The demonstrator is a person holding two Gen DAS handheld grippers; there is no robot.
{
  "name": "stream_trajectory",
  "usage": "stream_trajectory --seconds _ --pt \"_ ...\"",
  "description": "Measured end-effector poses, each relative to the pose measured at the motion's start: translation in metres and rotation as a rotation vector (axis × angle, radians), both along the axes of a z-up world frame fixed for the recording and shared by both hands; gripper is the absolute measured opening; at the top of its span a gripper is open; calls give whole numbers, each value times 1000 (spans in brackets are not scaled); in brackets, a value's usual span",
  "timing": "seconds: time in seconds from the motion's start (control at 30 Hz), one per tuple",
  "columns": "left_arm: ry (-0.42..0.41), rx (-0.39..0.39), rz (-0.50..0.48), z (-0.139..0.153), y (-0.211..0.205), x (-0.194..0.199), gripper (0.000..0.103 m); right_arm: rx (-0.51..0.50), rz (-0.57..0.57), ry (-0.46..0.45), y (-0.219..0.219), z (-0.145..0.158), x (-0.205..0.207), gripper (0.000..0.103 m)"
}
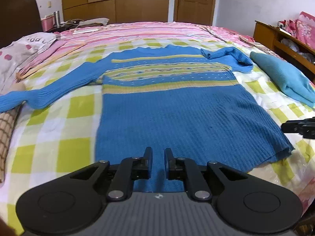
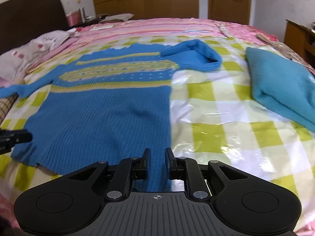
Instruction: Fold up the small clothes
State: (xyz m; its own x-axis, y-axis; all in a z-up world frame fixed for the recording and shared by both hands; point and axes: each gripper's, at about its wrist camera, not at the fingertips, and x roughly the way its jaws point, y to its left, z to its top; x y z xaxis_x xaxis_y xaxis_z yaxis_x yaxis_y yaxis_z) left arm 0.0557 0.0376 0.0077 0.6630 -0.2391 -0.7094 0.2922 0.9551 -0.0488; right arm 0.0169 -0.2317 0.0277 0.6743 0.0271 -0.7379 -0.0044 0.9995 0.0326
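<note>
A blue knit sweater with yellow-green patterned bands lies flat, front up, on the bed. One sleeve stretches out to the left; the other sleeve is folded back over the shoulder. My left gripper hovers over the hem near its left corner, its jaws a narrow gap apart with flat fabric showing between them. My right gripper stands the same way over the sweater at the hem's right corner. Each gripper shows at the edge of the other's view: right gripper, left gripper.
A folded teal garment lies to the right of the sweater. The green-and-white checked sheet is covered in shiny plastic. Pillows sit at the left by the dark headboard, and a wooden shelf stands at the right.
</note>
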Motion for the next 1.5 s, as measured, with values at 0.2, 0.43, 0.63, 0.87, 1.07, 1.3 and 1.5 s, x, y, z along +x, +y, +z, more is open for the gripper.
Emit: stream_trajectory --seconds 0.2,0.43,0.63,0.87,1.07,1.3,1.5 --pt "71 53 -16 -20 -9 1 22 -40 17 63 3 -17 2 17" --pt "63 60 -8 -10 -12 -8 24 0 8 18 0 -3 -6 17" --pt "60 71 -25 -8 -20 -5 31 3 24 4 1 -1 -7 24" --pt "84 58 -37 -10 -26 3 35 -46 68 49 7 -13 -2 29" --pt "53 -21 -46 2 -30 25 39 -93 101 -10 2 7 33 29" --pt "21 -64 -66 10 -49 73 45 -201 162 -92 0 16 103 30" --pt "15 -64 -74 4 -66 116 46 -302 222 -149 -1 18 164 39"
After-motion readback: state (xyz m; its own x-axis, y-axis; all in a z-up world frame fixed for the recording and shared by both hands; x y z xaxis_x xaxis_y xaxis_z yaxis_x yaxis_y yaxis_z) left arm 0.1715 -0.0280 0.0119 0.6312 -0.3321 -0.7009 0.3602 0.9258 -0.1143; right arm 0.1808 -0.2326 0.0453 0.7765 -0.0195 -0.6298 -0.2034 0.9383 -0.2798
